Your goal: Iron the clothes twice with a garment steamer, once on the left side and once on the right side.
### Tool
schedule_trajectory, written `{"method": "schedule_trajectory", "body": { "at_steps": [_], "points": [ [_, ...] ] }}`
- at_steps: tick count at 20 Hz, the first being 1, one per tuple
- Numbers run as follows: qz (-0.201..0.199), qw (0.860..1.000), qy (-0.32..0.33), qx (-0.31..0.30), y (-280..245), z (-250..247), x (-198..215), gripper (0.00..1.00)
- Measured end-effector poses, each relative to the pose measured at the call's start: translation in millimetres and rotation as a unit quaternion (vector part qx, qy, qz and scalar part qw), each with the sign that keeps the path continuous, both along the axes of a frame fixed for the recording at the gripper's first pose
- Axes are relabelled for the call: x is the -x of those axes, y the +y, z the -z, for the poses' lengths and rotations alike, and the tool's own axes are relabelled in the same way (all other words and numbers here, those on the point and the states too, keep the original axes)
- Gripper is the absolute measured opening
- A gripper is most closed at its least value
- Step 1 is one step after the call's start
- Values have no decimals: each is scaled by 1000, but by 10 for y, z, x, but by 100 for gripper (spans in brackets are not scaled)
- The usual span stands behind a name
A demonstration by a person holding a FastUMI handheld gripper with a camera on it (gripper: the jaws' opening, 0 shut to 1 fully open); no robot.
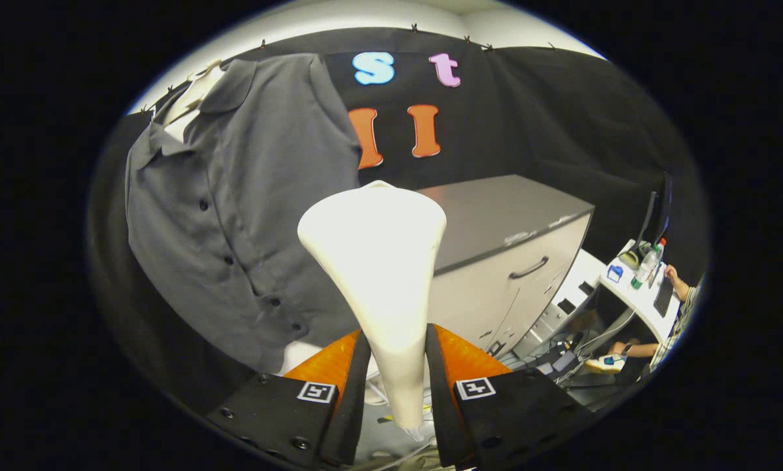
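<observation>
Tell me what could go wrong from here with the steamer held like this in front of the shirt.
The gripper is shut on the white steamer low on its narrow handle, so the wide head could tip or slip when pushed against cloth. The grey shirt hangs loosely from a hanger, so it may swing away rather than flatten. The grey cabinet stands close beside the shirt, and a wide sweep could knock it.
</observation>
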State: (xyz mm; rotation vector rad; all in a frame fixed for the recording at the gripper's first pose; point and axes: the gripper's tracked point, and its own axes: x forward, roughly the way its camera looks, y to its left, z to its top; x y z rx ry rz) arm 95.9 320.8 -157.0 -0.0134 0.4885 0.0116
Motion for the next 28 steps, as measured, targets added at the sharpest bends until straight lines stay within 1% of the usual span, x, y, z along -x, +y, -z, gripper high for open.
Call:
{"method": "schedule_trajectory", "body": {
  "at_steps": [2, 4, 10, 13, 16, 19, 22, 23, 28],
  "points": [
    [-4, 1000, -22, -6, -159, -269, -56, 53],
    [-11, 999, -43, -9, -324, -416, -150, 53],
    [-36, 994, -102, -12, -635, -1045, -318, 53],
    [-48, 991, -121, -15, -770, -1241, -349, 53],
    [-62, 990, -124, -16, -852, -1272, -352, 53],
    [-73, 991, -109, -19, -925, -1133, -375, 53],
    [-75, 992, -100, -24, -985, -1055, -412, 53],
    [-74, 992, -100, -26, -1008, -1035, -363, 53],
    [-71, 993, -97, -19, -1033, -993, -404, 53]
  ]
}}
